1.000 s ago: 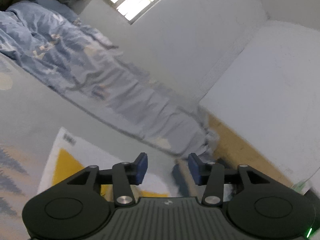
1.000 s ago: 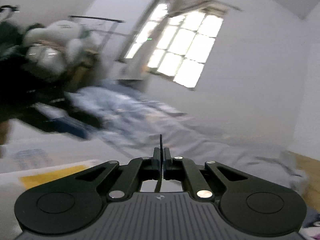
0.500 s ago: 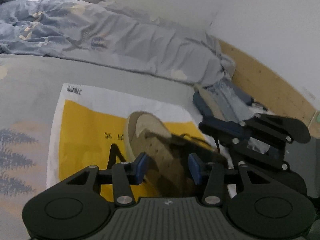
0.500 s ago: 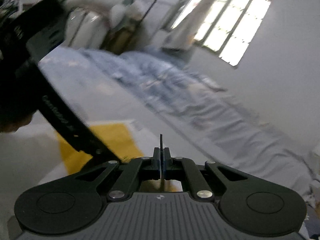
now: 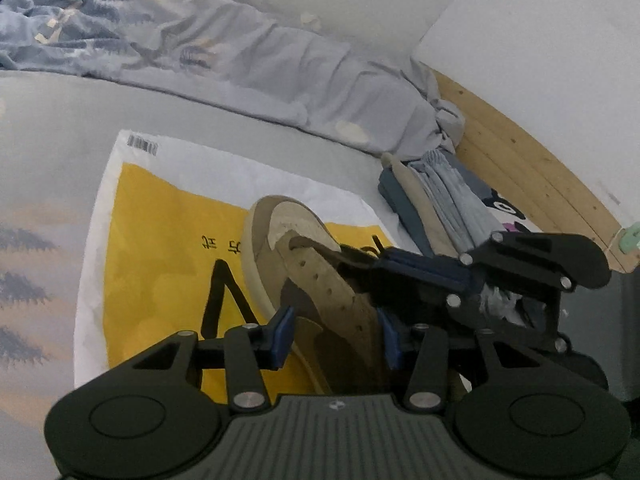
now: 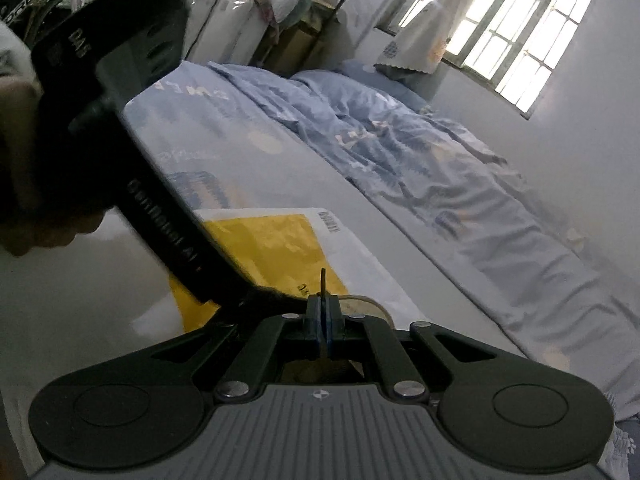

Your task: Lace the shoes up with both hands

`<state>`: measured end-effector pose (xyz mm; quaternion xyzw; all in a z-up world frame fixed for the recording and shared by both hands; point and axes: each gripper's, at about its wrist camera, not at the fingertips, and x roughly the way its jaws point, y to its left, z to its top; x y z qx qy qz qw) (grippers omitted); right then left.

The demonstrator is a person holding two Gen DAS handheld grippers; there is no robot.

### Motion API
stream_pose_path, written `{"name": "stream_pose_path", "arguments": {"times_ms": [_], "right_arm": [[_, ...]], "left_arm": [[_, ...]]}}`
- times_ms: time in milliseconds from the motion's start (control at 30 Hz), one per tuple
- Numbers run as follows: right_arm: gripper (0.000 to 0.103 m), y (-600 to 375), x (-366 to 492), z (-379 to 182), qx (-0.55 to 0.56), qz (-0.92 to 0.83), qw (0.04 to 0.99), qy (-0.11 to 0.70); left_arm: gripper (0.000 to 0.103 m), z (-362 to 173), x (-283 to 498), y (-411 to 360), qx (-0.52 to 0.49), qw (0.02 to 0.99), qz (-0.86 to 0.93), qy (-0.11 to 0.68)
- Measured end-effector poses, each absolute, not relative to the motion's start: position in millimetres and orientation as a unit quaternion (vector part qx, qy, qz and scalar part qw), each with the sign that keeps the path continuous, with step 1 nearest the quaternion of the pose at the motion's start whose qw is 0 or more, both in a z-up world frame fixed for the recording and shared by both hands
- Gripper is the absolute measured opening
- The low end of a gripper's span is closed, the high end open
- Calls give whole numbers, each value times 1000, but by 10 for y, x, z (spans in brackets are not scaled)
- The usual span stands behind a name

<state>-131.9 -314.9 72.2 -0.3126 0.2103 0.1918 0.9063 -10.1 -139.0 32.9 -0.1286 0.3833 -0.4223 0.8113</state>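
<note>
A tan suede shoe (image 5: pixel 312 280) lies on a yellow and white plastic bag (image 5: pixel 160 248) on the bed, toe pointing away from me. My left gripper (image 5: pixel 337 340) is open, its blue pads standing either side of the shoe's rear part without pressing it. My right gripper (image 5: pixel 386 258) reaches in from the right over the shoe's tongue. It is shut on a black shoelace (image 6: pixel 322 280), whose stiff tip sticks up from between the pads of the right gripper (image 6: pixel 323 312). Past those pads I see only the shoe's pale toe rim (image 6: pixel 368 305).
A crumpled blue duvet (image 5: pixel 200 40) runs along the far side of the bed. Folded clothes (image 5: pixel 440 208) lie to the right of the shoe, against a wooden board (image 5: pixel 520 168). The left tool's black housing (image 6: pixel 160 200) and a hand (image 6: pixel 20 152) fill the right view's left side.
Both views have tipped down from the wall and window to the bed. The shoe and bag have come into view between the left fingers, and the right gripper now sits beside the shoe.
</note>
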Motion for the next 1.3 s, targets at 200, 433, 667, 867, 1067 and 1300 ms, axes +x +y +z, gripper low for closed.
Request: {"name": "stream_pose_path", "arguments": {"times_ms": [200, 433, 667, 867, 1067, 1300], "right_arm": [[1, -3117, -1230, 592, -333, 181, 894, 240], [1, -3013, -1127, 565, -357, 175, 879, 264], [1, -2958, -1009, 400, -383, 166, 862, 287], [1, -2897, -949, 350, -399, 166, 855, 286], [1, -2855, -942, 302, -426, 177, 841, 283], [1, -2870, -1013, 280, -445, 193, 833, 265]], "left_arm": [[33, 319, -86, -1397, -133, 806, -432, 383], [29, 330, -110, -1410, -129, 810, -433, 374], [28, 309, -73, -1357, -147, 803, -431, 384], [25, 314, -67, -1316, -152, 801, -429, 388], [24, 312, -59, -1286, -158, 799, -428, 392], [25, 305, -38, -1284, -161, 797, -428, 394]]}}
